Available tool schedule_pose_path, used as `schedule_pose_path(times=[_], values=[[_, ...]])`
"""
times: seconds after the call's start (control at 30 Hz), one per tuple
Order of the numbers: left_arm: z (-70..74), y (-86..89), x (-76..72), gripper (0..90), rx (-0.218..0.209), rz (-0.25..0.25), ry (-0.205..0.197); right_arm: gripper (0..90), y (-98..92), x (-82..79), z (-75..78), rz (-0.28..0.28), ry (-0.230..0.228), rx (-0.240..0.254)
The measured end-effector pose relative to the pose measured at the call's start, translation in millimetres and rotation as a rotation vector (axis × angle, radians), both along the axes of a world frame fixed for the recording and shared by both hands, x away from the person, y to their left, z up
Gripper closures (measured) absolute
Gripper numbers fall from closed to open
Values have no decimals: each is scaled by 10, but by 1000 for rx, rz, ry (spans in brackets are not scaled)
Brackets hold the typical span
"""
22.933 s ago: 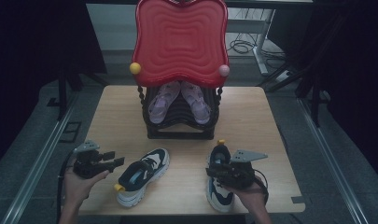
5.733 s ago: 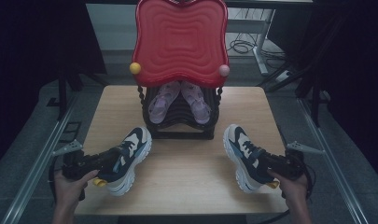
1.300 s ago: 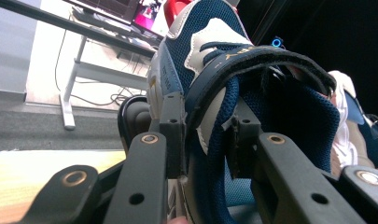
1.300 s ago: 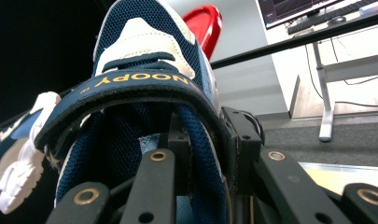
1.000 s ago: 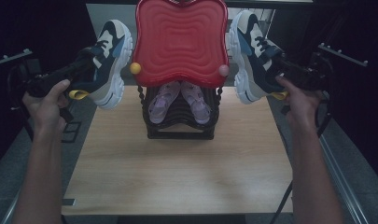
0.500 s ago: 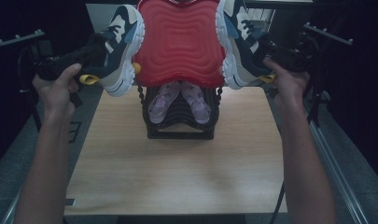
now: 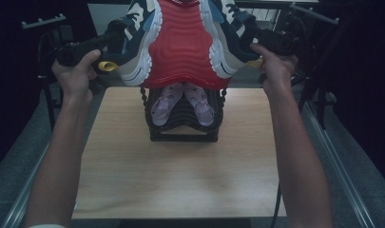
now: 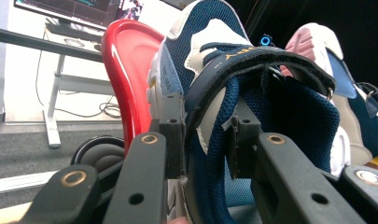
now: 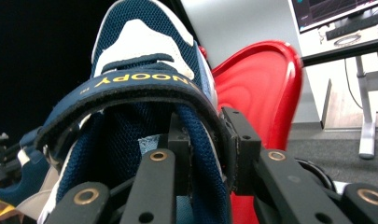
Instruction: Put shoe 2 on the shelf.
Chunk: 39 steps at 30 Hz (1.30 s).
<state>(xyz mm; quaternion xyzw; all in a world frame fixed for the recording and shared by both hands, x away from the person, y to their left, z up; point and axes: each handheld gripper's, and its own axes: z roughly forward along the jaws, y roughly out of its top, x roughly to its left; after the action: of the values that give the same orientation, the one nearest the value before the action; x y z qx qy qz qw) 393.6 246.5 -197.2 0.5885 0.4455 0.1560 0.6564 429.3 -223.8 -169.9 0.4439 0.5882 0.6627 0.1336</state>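
A: Above the far edge of the counter (image 7: 180,180), where is each shoe?
B: The left shoe (image 7: 135,35) is held in the air against the left side of the red panel (image 7: 183,47); the right shoe (image 7: 228,33) is against its right side. Neither touches the counter.
A: State of the left hand-held gripper (image 8: 203,140)?
B: Jaws clamped on the left shoe's collar wall, one pad inside the opening, one outside.
A: And the right hand-held gripper (image 9: 205,140)?
B: Same grip on the right shoe's collar.
A: Below the panel?
B: A black rack (image 7: 183,118) at the counter's far middle, carrying a pink pair of shoes (image 7: 183,97).
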Motion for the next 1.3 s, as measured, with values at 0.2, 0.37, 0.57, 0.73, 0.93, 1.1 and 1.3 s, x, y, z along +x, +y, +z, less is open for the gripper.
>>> schedule_pose_path(times=[0.2, 0.37, 0.57, 0.73, 0.93, 1.1, 1.3], values=[[91, -118, 56, 722, 16, 13, -10, 752, 117, 78, 41, -16, 15, -8], [149, -181, 97, 722, 27, 15, -12, 752, 214, 131, 27, -4, 25, -9], [200, -236, 163, 722, 24, 24, -10, 754, 333, 177, 15, 8, 24, -17], [211, -329, 219, 722, 43, 37, -11, 753, 425, 207, 26, -1, 33, -39], [172, -399, 288, 721, 58, 57, -7, 752, 475, 245, 32, -50, 29, -108], [171, -424, 308, 722, 66, 68, -10, 749, 509, 290, 0, -95, 39, -142], [164, -560, 356, 721, 104, 67, -8, 742, 570, 329, -28, -136, 59, -175]])
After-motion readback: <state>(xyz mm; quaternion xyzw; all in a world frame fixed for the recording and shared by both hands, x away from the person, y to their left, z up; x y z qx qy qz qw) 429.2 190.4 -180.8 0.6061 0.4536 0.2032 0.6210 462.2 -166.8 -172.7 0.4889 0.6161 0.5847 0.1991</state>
